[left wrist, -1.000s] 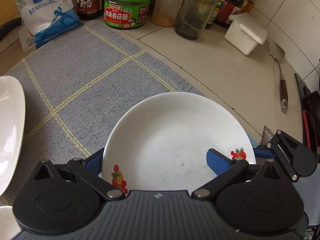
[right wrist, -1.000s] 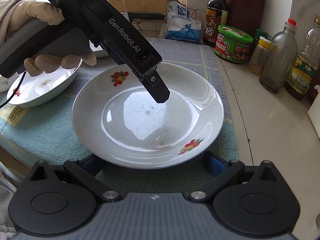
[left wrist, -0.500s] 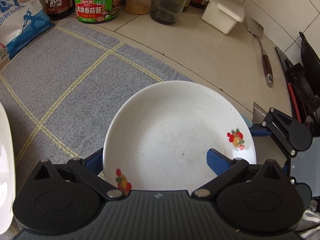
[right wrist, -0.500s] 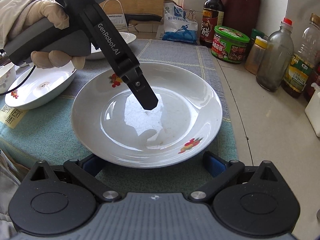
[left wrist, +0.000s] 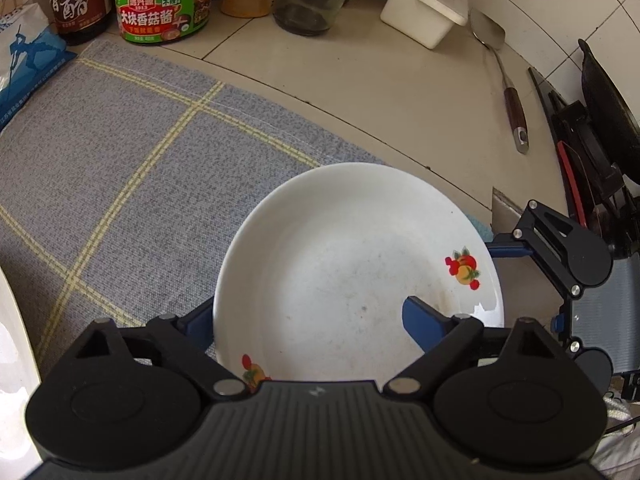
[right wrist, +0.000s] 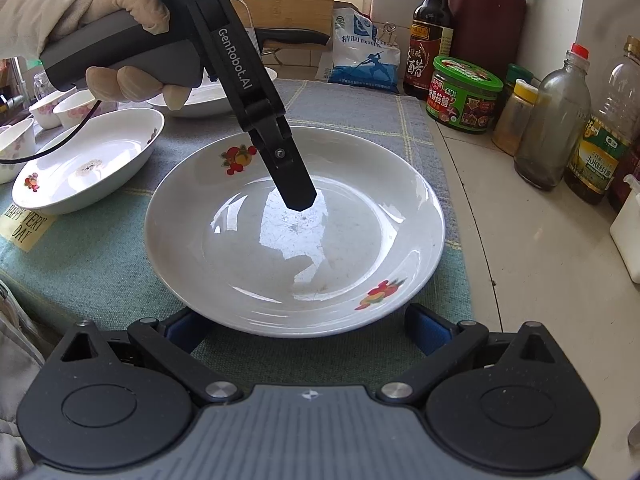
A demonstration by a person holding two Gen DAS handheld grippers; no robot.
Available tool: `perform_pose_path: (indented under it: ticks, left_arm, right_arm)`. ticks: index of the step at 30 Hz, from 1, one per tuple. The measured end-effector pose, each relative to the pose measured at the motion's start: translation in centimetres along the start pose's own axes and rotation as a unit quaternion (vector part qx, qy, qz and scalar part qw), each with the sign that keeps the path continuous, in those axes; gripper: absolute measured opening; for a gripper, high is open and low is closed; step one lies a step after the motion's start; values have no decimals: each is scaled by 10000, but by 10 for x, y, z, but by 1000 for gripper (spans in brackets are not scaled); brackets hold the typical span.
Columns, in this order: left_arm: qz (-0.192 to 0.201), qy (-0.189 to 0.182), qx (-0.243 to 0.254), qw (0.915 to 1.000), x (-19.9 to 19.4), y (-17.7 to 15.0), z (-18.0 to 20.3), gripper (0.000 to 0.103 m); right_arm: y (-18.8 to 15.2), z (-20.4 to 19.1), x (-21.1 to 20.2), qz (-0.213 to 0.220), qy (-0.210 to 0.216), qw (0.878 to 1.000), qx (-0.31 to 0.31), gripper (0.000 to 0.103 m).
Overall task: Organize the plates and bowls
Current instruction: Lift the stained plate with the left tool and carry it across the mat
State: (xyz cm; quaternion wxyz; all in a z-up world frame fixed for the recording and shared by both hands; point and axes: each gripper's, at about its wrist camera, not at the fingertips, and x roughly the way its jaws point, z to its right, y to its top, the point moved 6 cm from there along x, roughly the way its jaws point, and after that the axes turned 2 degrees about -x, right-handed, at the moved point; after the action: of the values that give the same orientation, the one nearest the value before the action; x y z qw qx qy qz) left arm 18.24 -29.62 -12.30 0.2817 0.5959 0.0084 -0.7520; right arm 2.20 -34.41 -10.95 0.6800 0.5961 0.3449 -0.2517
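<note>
A white plate with fruit prints (left wrist: 352, 276) (right wrist: 296, 236) lies on the grey checked cloth (left wrist: 120, 152). My left gripper (left wrist: 308, 316) is open, one finger over the plate's inside and the other outside its left rim; in the right wrist view its finger (right wrist: 288, 176) points down into the plate. My right gripper (right wrist: 308, 324) is open at the plate's near rim, fingers on either side below it; it also shows in the left wrist view (left wrist: 560, 252) right of the plate. A smaller white dish (right wrist: 92, 160) lies left.
Small cups (right wrist: 52, 108) and another plate (right wrist: 208, 96) stand far left. Sauce jar (right wrist: 464, 96), bottles (right wrist: 552, 120), a salt bag (right wrist: 364, 56) and a white tub (left wrist: 428, 12) line the back. A spatula (left wrist: 508, 92) lies on the counter by the stove.
The left gripper has tilted steeper over the plate and swung right; its view now reaches more of the stove side. The plate and the right gripper have stayed in place.
</note>
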Motion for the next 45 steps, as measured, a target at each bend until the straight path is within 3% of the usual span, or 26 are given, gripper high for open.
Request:
perform_pose_path:
  ticks: [21, 45]
  left_arm:
    - [-148, -43, 291, 9995, 0, 4, 0, 81]
    - [54, 43, 338, 9994, -8, 7, -5, 80]
  right_arm:
    - [4, -7, -4, 93, 17, 9998, -146, 103]
    - [15, -3, -1, 82, 32, 9996, -284, 103]
